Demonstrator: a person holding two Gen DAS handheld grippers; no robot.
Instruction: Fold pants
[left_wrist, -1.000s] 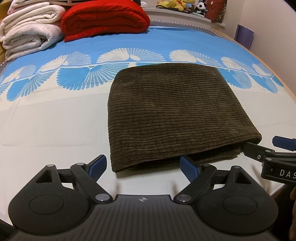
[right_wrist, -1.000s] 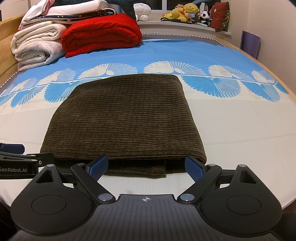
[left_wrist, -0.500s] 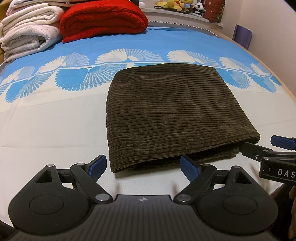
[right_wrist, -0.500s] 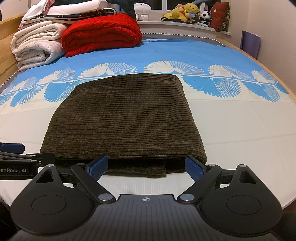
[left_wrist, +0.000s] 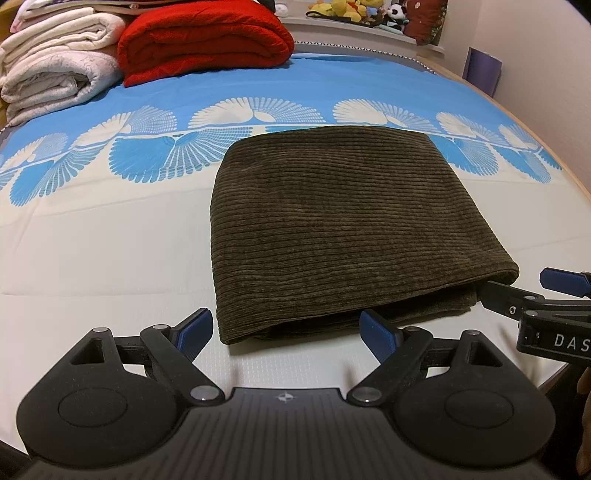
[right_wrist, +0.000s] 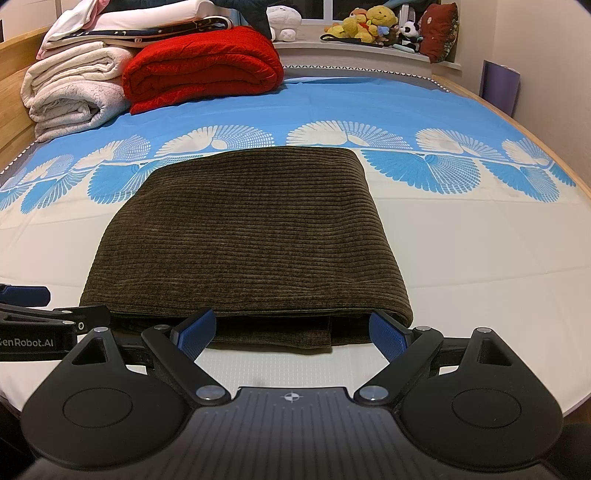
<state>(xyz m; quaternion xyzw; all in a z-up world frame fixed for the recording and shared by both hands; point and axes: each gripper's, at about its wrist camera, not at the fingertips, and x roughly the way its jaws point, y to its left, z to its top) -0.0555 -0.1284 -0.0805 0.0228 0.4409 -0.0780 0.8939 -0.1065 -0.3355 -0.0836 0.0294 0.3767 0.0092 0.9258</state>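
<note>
while both tongs (left_wrist: 286, 330) (right_wrist: 291, 330) gape empty, one folded pants (left_wrist: 343, 225) lies flat.

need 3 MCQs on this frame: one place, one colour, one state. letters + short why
1. Where do the pants lie?
A. on the bed, near its front edge
B. on top of the red blanket
C. on the window sill

2. What colour is the folded blanket beside the white ones?
A. green
B. red
C. yellow

3. How do the two claws stand?
A. both shut on the pants
B. left shut on the pants, right open
C. both open, holding nothing

Answers:
1 A: the pants rest on the bed just ahead of both claws.
2 B: it is plainly red, far behind the pants.
3 C: the left claw and right claw each show blue pads spread wide, with nothing clamped between them.
</note>
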